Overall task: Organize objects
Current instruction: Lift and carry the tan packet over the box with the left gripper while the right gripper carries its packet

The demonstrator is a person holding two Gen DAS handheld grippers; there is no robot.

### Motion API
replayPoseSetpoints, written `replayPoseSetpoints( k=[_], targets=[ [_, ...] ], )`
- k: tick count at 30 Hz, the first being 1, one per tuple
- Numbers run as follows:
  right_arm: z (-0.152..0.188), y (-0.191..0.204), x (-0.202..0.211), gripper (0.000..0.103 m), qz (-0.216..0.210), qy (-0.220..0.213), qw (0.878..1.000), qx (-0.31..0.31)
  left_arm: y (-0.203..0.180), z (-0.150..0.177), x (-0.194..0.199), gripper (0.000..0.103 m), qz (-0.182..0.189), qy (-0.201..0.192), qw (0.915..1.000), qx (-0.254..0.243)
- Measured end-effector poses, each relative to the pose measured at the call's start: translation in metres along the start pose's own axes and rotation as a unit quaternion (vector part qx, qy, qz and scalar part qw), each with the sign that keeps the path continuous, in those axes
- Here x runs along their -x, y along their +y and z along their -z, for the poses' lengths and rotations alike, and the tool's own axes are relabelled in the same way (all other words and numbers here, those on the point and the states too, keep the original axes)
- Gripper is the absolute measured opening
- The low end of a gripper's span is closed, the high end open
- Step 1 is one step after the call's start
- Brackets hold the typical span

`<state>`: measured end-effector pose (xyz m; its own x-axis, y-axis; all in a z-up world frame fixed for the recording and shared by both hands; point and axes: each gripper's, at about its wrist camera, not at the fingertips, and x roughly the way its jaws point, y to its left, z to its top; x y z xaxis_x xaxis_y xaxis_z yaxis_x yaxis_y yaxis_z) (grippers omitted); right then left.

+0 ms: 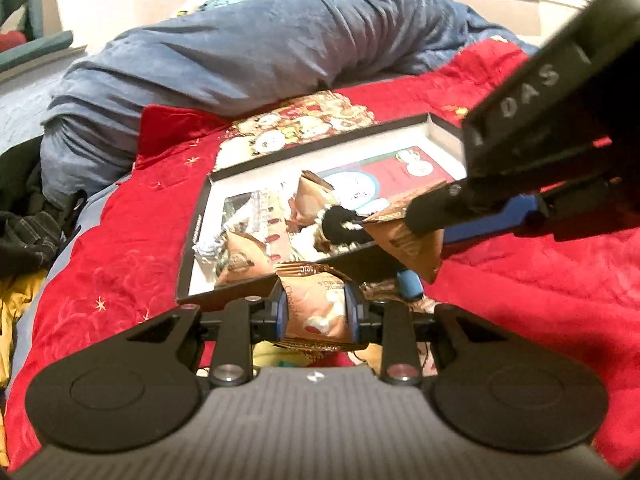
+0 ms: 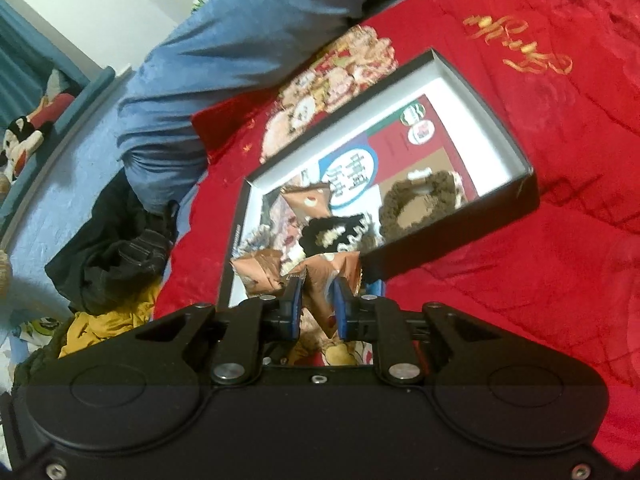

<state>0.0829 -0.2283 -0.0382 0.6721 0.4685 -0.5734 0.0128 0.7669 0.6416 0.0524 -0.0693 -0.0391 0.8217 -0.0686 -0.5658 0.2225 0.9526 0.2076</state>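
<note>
A shallow black box [image 1: 196, 248] [image 2: 460, 236] with a white inside lies on the red bedspread. In it are brown snack packets, a black fluffy hair tie [image 2: 328, 236] and a brown fluffy hair tie [image 2: 416, 204]. My left gripper [image 1: 316, 300] is shut on a brown snack packet [image 1: 320, 316], just before the box's near wall. My right gripper [image 2: 318, 296] is shut on another brown snack packet [image 2: 324, 272] at the box's near edge. In the left wrist view the right gripper [image 1: 416, 220] comes in from the upper right with its packet [image 1: 404, 240] hanging at the box's corner.
The red bedspread [image 1: 540, 300] covers the bed. A bunched blue blanket [image 1: 240, 52] lies behind the box, with a cookie-patterned lid [image 1: 304, 124] between them. Dark clothes [image 2: 120, 248] and a yellow garment [image 2: 104, 324] are heaped on the left. A plush toy [image 2: 24, 140] sits far left.
</note>
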Motion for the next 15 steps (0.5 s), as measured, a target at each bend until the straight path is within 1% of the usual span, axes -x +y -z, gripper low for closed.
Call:
replayPoseSetpoints(
  k=[5, 9, 11, 15],
  targets=[
    [-0.003, 0.007, 0.011, 0.016, -0.006, -0.018, 1.000, 0.015, 0.009, -0.007, 0.004, 0.032, 0.007, -0.008, 0.9996, 0.024],
    [-0.006, 0.010, 0.018, 0.016, -0.012, -0.030, 0.999, 0.020, 0.016, -0.011, 0.004, 0.032, 0.006, -0.009, 0.9990, 0.044],
    [-0.007, 0.012, 0.022, 0.016, -0.016, -0.036, 0.999, 0.022, 0.019, -0.013, 0.006, 0.032, -0.001, -0.014, 0.9985, 0.054],
    [-0.010, 0.017, 0.030, 0.016, -0.024, -0.047, 0.998, 0.032, 0.026, -0.018, 0.008, 0.032, 0.002, -0.017, 0.9970, 0.076]
  ],
)
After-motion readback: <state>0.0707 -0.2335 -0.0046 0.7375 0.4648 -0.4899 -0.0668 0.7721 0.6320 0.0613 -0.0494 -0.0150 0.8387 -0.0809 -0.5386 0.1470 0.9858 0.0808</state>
